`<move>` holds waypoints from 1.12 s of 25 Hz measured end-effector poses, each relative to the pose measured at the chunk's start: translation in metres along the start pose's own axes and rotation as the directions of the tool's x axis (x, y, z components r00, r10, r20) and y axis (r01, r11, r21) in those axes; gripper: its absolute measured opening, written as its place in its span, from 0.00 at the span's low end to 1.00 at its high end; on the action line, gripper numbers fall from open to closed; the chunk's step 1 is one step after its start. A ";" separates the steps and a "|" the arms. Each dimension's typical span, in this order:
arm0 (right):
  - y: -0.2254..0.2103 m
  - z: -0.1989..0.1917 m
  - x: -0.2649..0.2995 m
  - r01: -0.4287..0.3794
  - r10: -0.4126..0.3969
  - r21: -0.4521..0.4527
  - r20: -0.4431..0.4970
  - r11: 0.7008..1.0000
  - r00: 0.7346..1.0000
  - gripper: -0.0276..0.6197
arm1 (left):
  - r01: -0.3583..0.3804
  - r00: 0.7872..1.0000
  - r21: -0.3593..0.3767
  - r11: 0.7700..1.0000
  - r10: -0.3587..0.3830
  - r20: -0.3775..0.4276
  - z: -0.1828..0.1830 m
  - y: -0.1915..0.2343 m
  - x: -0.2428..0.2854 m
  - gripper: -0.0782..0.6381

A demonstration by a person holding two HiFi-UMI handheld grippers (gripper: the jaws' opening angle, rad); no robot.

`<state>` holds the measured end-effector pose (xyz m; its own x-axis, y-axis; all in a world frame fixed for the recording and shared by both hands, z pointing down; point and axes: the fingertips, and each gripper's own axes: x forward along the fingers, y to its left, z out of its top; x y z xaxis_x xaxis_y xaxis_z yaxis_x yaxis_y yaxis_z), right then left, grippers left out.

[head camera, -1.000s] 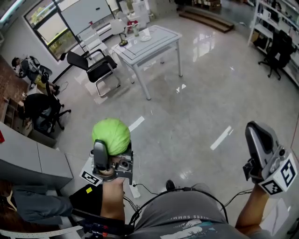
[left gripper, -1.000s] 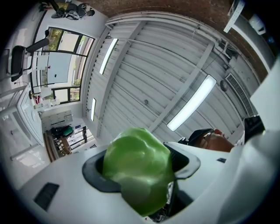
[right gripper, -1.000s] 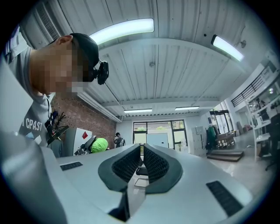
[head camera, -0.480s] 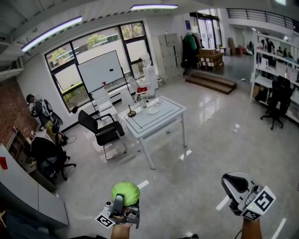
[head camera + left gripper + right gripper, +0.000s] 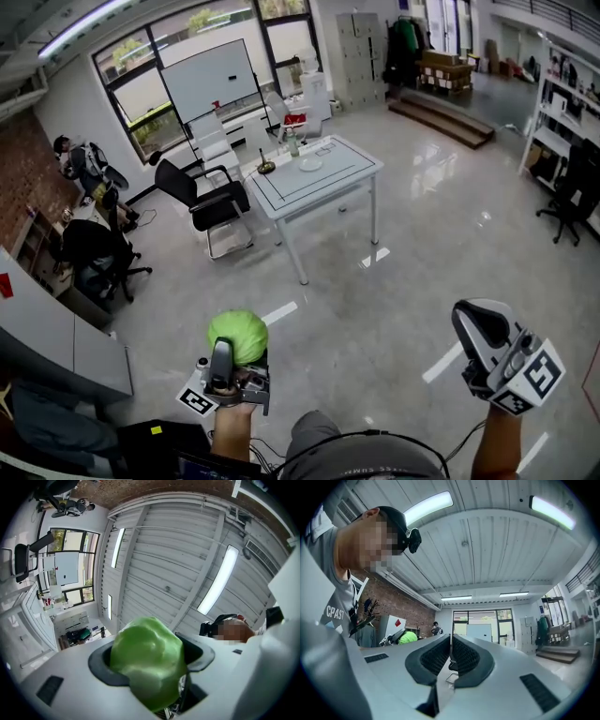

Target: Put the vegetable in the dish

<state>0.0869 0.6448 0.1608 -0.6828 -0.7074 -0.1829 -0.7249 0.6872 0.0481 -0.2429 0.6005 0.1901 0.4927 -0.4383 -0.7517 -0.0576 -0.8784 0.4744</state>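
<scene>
Open floor [image 5: 403,272] ahead, table [image 5: 345,171] beyond (chair [image 5: 202,201] beside)

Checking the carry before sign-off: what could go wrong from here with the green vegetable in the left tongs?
1. The round green vegetable bulges well past the left tongs; it may slip out over the glossy floor, with the white table far off.
2. The dish sits among a bottle and other small items, so the set-down could knock them.
</scene>
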 end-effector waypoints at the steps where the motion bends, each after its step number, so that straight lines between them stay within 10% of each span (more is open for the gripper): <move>1: -0.005 0.001 0.003 -0.004 0.004 0.000 0.003 1.000 1.000 0.05 | 0.002 1.000 0.002 1.000 -0.002 -0.001 0.000 0.004 0.005 0.53; 18: -0.098 -0.046 0.167 0.062 -0.062 -0.008 -0.054 0.998 0.997 0.05 | 0.055 0.993 -0.045 0.997 -0.059 -0.098 0.053 0.187 0.087 0.53; 28: -0.207 -0.061 0.215 0.003 -0.001 0.028 -0.087 1.000 0.996 0.05 | -0.039 0.996 -0.050 0.998 0.035 -0.086 0.023 0.280 0.154 0.53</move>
<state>0.0848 0.3399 0.1715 -0.6876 -0.7196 -0.0967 -0.7242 0.6893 0.0204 -0.2030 0.2823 0.1965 0.5628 -0.4510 -0.6927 -0.0336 -0.8498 0.5260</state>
